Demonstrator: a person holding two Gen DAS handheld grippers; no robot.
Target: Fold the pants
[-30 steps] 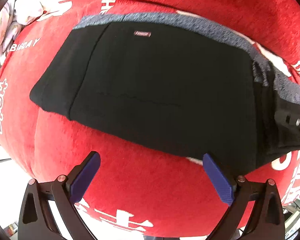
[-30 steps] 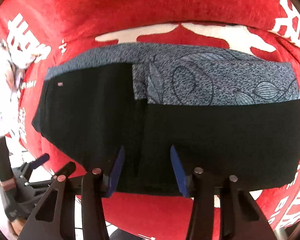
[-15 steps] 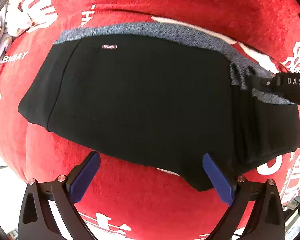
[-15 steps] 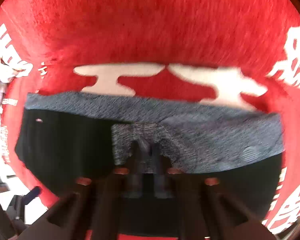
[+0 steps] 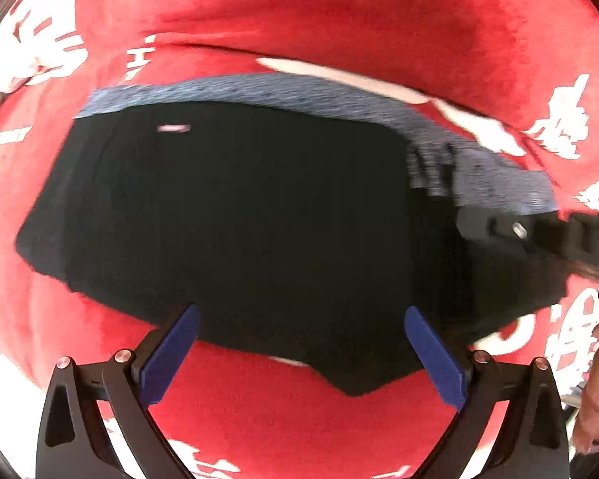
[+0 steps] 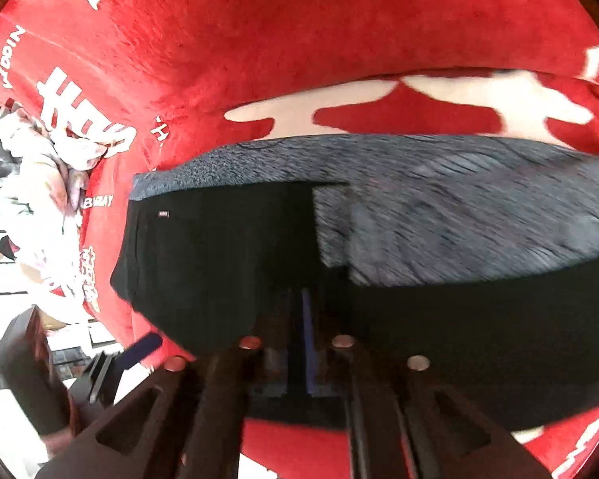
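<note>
Pulled back, right gripper (image 6: 299, 319) fingers pinch the pants (image 5: 239, 219) — left gripper (image 5: 299, 343) fingers spread above.

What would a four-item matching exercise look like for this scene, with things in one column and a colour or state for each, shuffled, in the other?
Column one:
1. pants
2. plush cover
3. left claw
4. label on the pants

Column two:
A. red with white lettering
B. wide open, blue pads
C. black, with a grey band along the far edge
D. small and pale, near the far left corner

Pairs: 1-C, 2-A, 3-B, 4-D
</note>
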